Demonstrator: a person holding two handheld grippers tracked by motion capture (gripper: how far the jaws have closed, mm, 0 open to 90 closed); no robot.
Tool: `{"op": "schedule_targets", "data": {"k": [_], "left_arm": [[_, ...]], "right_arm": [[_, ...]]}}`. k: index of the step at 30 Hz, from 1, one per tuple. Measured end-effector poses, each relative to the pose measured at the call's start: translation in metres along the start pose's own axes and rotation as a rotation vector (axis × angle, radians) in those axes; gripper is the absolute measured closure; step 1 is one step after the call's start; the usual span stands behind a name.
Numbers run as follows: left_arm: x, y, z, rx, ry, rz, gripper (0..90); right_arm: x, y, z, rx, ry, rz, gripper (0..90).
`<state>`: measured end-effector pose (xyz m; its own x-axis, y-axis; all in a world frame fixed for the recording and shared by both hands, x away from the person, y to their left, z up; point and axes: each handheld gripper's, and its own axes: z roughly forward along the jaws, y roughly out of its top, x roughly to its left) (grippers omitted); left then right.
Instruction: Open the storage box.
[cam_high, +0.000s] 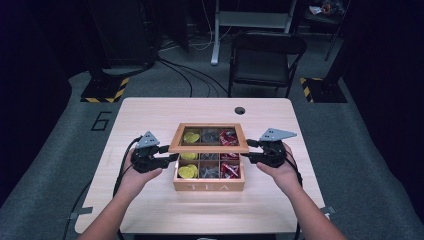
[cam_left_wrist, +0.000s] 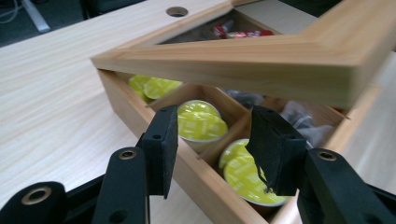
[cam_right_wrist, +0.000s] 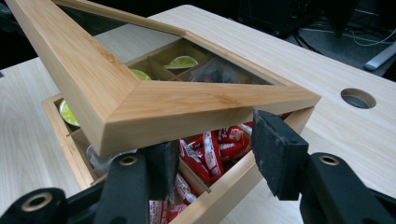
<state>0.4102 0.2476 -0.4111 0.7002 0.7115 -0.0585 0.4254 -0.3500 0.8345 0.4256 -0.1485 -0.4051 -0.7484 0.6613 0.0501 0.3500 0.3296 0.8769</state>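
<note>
Two grippers flank tea box (cam_high: 209, 187) | lid (cam_high: 208, 148) half-raised between left gripper (cam_high: 167, 153), right gripper (cam_high: 248, 152)

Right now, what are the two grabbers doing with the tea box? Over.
Left gripper and right gripper under the lid, one each side, jaws open. Lid half raised over tea box. Nothing in the way.

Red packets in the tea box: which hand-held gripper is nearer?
Right. The right hand-held gripper sits at the box's side beside the red packets; the left hand-held gripper is across the box, by the yellow capsules.
</note>
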Motion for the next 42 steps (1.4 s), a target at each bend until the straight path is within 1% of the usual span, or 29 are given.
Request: {"op": "schedule_targets", "data": {"k": [3,5,6,8,11,12,13,14,15,16,17,19,20,24,25,26,29,30,31,32,36,42], "left_arm": [[0.006,0.002,0.002,-0.021,0.011,-0.002,51.4],[0.008,0.004,0.003,-0.024,0.018,-0.002,50.6],[0.01,0.006,0.004,-0.026,0.022,0.004,50.2],[0.011,0.009,0.005,-0.031,0.022,0.005,49.3],[0.011,0.015,0.006,-0.04,0.029,0.045,47.8],[0.011,0.016,0.006,-0.043,0.028,0.048,47.8],[0.011,0.019,0.006,-0.045,0.027,0.057,47.5],[0.01,0.02,0.007,-0.047,0.037,0.065,47.4],[0.01,0.022,0.007,-0.048,0.037,0.072,47.4],[0.01,0.023,0.007,-0.049,0.038,0.08,47.4],[0.009,0.024,0.007,-0.053,0.034,0.081,47.4],[0.008,0.026,0.007,-0.043,0.034,0.095,47.5],[0.007,0.027,0.008,-0.04,0.025,0.092,47.5],[0.008,0.03,0.008,-0.035,0.028,0.114,49.0],[0.008,0.03,0.008,-0.039,0.033,0.114,49.1],[0.009,0.032,0.008,-0.031,0.03,0.12,49.4],[0.009,0.033,0.008,-0.029,0.029,0.113,49.7],[0.01,0.034,0.008,-0.028,0.023,0.109,49.9],[0.01,0.034,0.008,-0.028,0.02,0.105,50.1],[0.011,0.035,0.008,-0.026,0.02,0.108,50.1],[0.013,0.038,0.008,-0.025,0.02,0.097,50.2],[0.018,0.045,0.008,-0.028,0.007,0.083,50.8]], "right_arm": [[-0.001,0.003,0.0,0.002,0.001,-0.008,51.2],[-0.001,0.004,-0.001,0.003,-0.001,-0.001,51.2],[-0.002,0.005,0.0,0.003,0.001,-0.006,51.1],[-0.002,0.005,-0.001,0.001,0.003,0.0,51.2],[-0.003,0.008,-0.001,0.003,0.003,0.0,51.2],[-0.002,0.008,-0.002,0.003,0.003,0.006,51.2],[-0.003,0.009,-0.002,0.001,0.006,0.001,51.2],[-0.003,0.01,-0.002,0.001,0.005,0.001,51.2],[-0.003,0.01,-0.003,-0.002,0.007,0.01,51.2],[-0.005,0.011,-0.003,-0.011,0.011,0.007,51.3],[-0.005,0.012,-0.003,-0.015,0.012,0.02,51.3],[-0.005,0.013,-0.004,-0.013,0.015,0.018,51.2],[-0.006,0.013,-0.004,-0.013,0.016,0.018,51.2],[-0.007,0.014,-0.003,-0.01,0.025,0.027,51.0],[-0.008,0.015,-0.003,-0.013,0.027,0.023,50.9],[-0.008,0.015,-0.003,-0.015,0.03,0.02,50.9],[-0.01,0.016,-0.003,-0.017,0.031,0.024,49.9],[-0.011,0.018,-0.002,-0.012,0.024,0.027,48.8],[-0.013,0.019,-0.002,-0.012,0.021,0.017,48.8],[-0.013,0.019,-0.002,-0.012,0.021,0.017,48.8],[-0.018,0.02,0.001,0.003,0.002,0.006,48.8],[-0.023,0.022,0.004,0.008,-0.014,0.003,47.1]]}}
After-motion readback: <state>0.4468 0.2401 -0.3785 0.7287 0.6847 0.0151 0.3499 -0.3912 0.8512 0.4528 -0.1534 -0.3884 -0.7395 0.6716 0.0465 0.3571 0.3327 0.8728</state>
